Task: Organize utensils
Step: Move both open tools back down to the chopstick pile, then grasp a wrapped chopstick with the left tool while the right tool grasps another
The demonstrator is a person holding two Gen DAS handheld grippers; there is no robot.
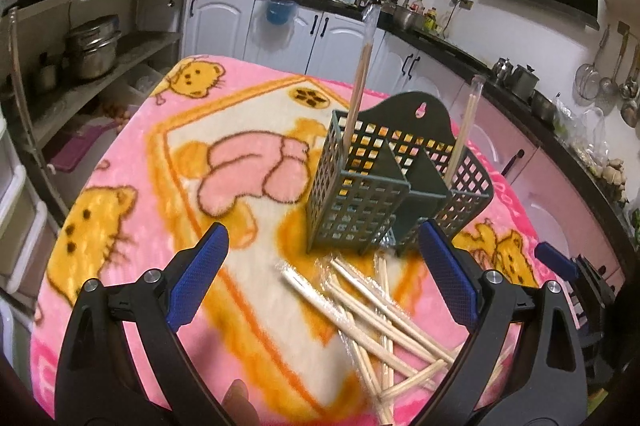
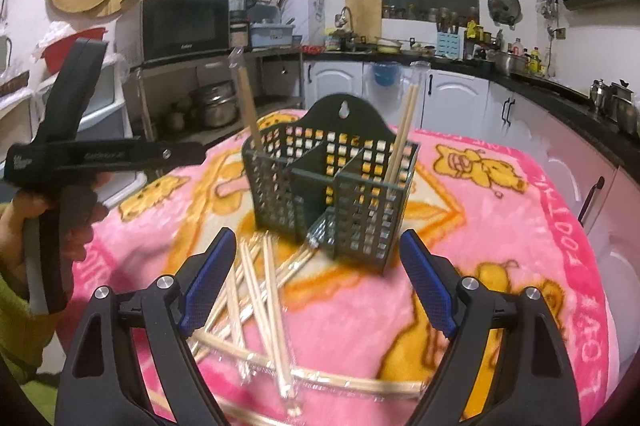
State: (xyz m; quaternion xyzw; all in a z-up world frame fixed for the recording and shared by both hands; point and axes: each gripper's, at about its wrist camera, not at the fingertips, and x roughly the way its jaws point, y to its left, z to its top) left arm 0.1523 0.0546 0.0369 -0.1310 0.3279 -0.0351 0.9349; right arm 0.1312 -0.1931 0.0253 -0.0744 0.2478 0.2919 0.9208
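A dark green slotted utensil holder stands upright on the pink blanket. One plastic-wrapped chopstick pair leans in its left compartment and another pair in its right one. Several wrapped chopsticks lie crossed on the blanket in front of the holder. My left gripper is open above the near-left side of that pile, holding nothing. My right gripper is open over the pile's right part, also holding nothing. A hand holds the left gripper.
The table under the pink cartoon blanket ends close behind the holder. White cabinets and a dark, cluttered counter run along the back and right. A microwave and pots sit on a shelf unit to the left.
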